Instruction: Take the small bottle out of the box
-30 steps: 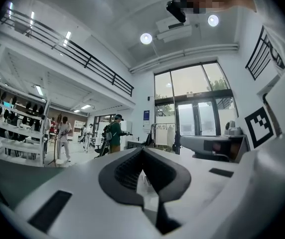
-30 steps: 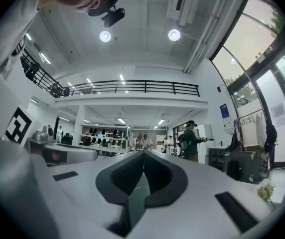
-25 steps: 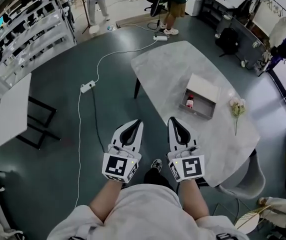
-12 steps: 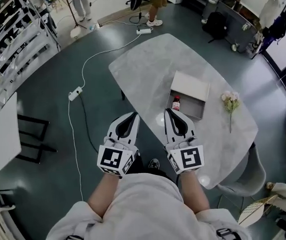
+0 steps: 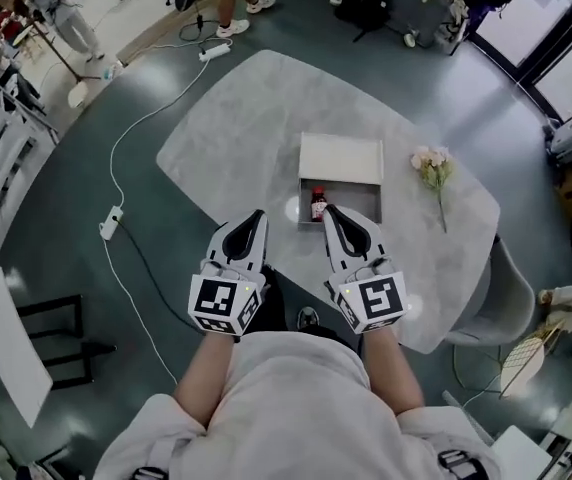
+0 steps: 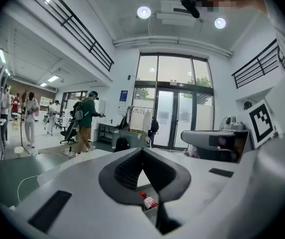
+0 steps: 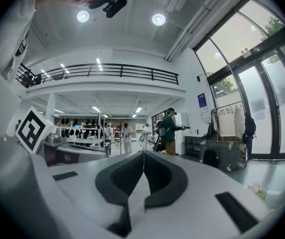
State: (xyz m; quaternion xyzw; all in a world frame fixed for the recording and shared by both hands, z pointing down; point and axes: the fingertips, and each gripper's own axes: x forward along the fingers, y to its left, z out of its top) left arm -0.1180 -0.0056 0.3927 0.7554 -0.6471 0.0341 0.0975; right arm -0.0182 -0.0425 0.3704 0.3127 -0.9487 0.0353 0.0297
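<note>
**You've closed in on the box**

You've reached the bench (image 5: 246, 118), and the box (image 5: 341, 158) now sits just ahead of you. The small bottle (image 5: 318, 205) lies in its near-left corner, just beside your right claw (image 5: 328, 210). That and your left claw (image 5: 256, 215) are closed, holding nothing, so open one next.

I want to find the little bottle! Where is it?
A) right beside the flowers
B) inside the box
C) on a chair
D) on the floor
B: the bottle sits inside the open box, in its near left corner, well apart from the flowers lying on the table.
</note>
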